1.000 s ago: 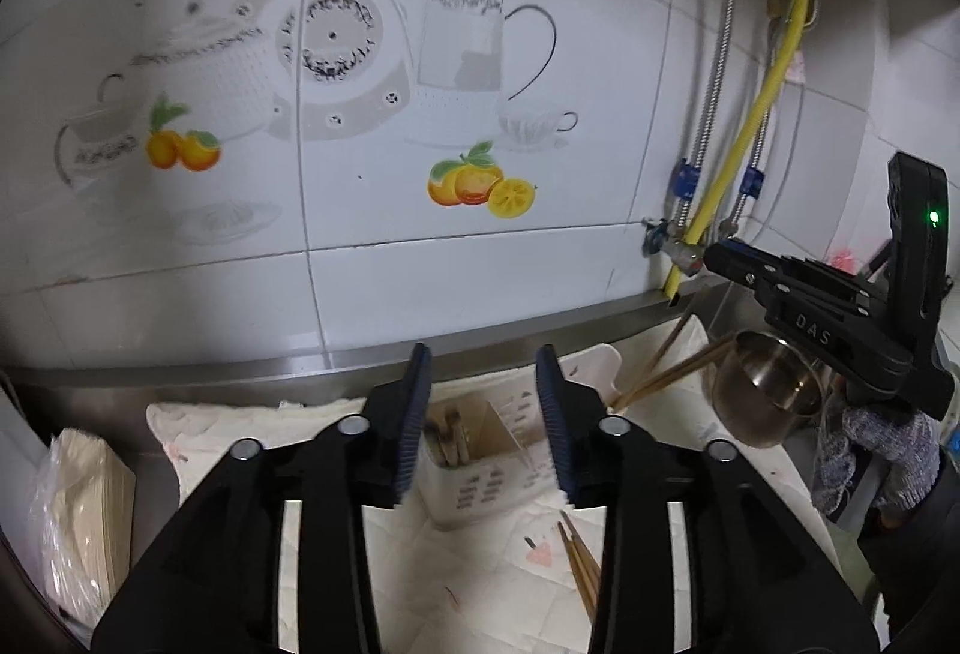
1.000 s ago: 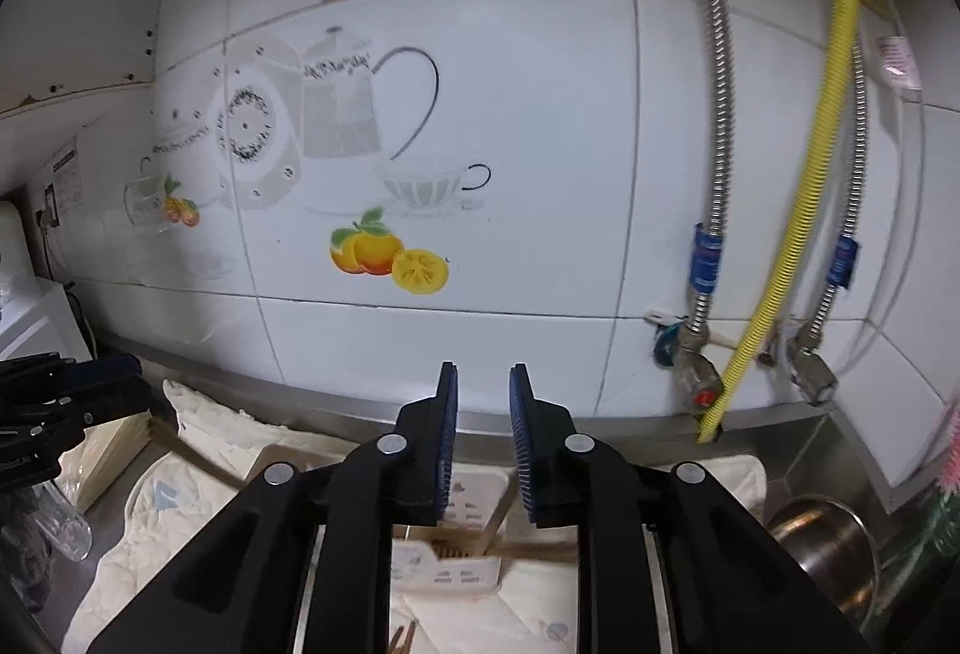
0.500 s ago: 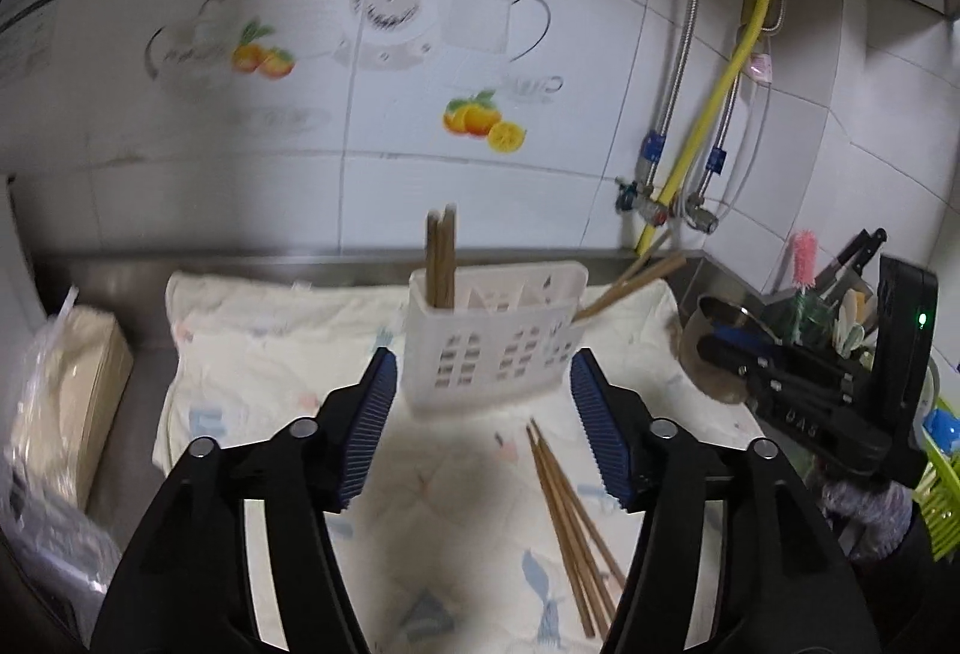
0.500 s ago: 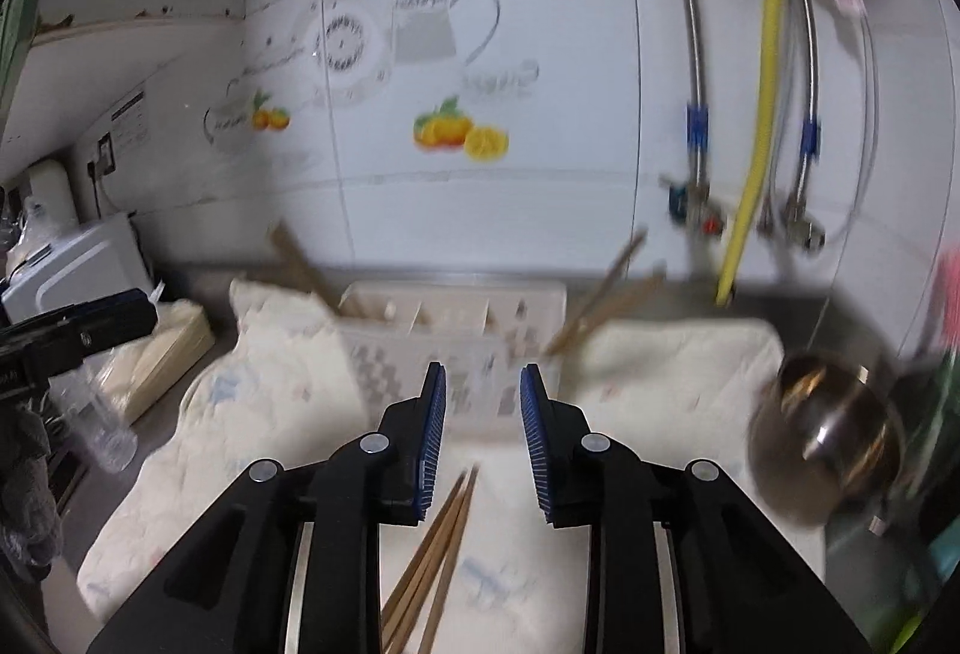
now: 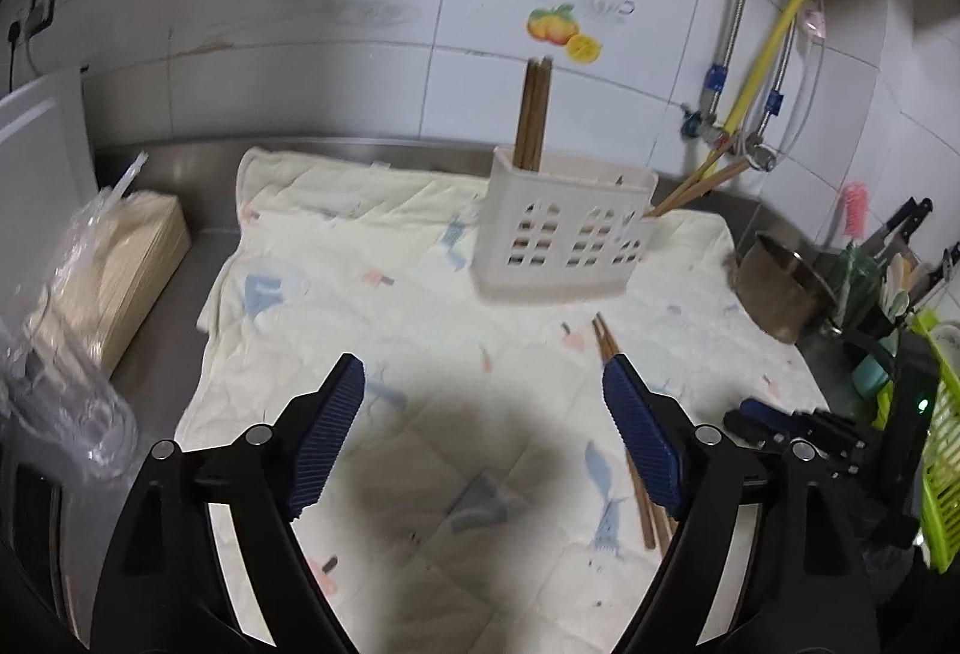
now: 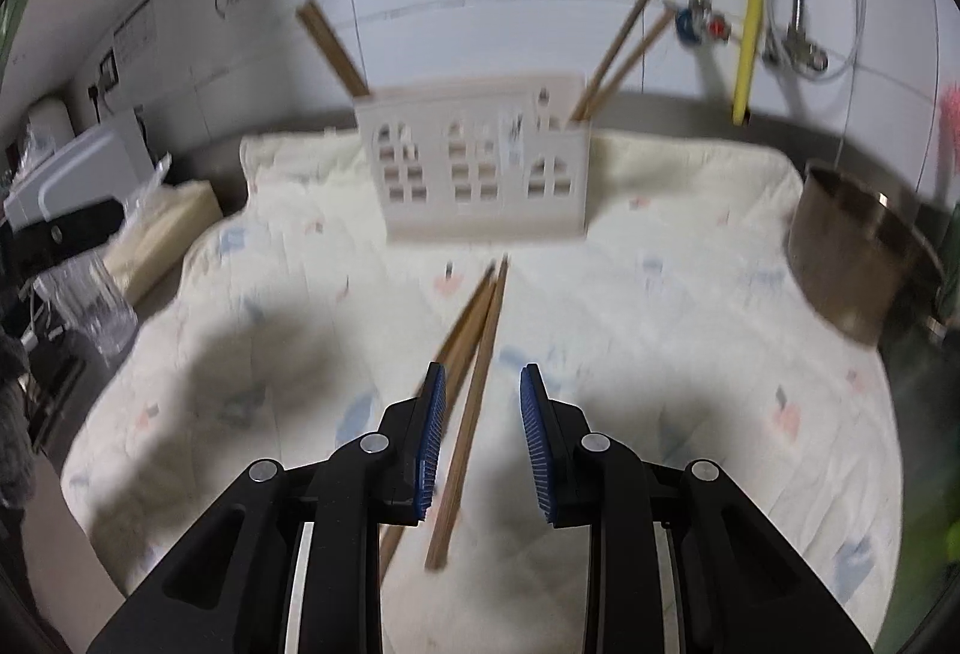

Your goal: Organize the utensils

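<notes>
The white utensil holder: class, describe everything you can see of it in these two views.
The white utensil holder is a pale plastic caddy, upright on the patterned cloth near the tiled wall. Its front has window-shaped cutouts in three groups. Brown chopsticks stand at its left end; another pair leans outward from its right end. More chopsticks lie loose on the cloth in front, not touching it. Neither gripper touches it.

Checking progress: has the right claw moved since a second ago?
Yes. The right claw has come down from facing the wall tiles to over the loose chopsticks before the holder.
</notes>
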{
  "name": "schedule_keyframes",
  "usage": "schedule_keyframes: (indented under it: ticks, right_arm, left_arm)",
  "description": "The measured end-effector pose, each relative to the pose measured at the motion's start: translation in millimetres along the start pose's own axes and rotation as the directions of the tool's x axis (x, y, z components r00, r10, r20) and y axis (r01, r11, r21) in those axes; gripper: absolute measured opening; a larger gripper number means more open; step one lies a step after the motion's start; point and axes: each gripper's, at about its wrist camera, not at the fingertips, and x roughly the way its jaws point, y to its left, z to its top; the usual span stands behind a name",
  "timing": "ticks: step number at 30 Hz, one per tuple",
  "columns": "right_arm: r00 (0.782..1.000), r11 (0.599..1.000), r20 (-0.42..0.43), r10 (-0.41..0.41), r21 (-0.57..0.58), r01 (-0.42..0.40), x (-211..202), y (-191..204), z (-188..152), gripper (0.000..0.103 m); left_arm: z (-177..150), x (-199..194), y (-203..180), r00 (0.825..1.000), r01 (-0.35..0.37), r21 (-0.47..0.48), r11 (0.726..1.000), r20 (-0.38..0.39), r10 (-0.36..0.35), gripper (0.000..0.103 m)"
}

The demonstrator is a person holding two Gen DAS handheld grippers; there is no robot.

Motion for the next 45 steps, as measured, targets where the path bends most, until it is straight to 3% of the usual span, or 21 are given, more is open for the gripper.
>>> schedule_keyframes:
  ticks: [5, 23, 35, 45]
  right_arm:
    - [0.998, 0.999, -0.064, 0.026, 0.04, -0.024, 17.9, 1.1, -23.7, 0.025]
    - [0.989, 0.996, -0.145, 0.018, 0.09, -0.005, 51.4, 6.3, -32.8, 0.012]
    - [0.988, 0.997, -0.15, -0.029, 0.07, 0.04, 55.2, 10.6, -32.4, 0.008]
    - [0.994, 0.993, -0.103, -0.025, 0.108, 0.037, 37.5, -3.3, -32.0, 0.006]
  left_arm:
    - [-13.6, 0.9, 9.9, 0.999, -0.025, -0.02, 0.999, -0.024, 0.025, 0.082]
    - [-36.6, 9.4, 24.8, 0.996, -0.043, -0.064, 0.997, -0.081, 0.038, 0.082]
    - [-44.9, 14.7, 19.8, 0.995, -0.026, -0.068, 0.997, -0.101, 0.019, 0.082]
    - [-67.4, 36.9, -20.5, 0.981, 0.05, -0.025, 0.998, -0.186, -0.054, 0.081]
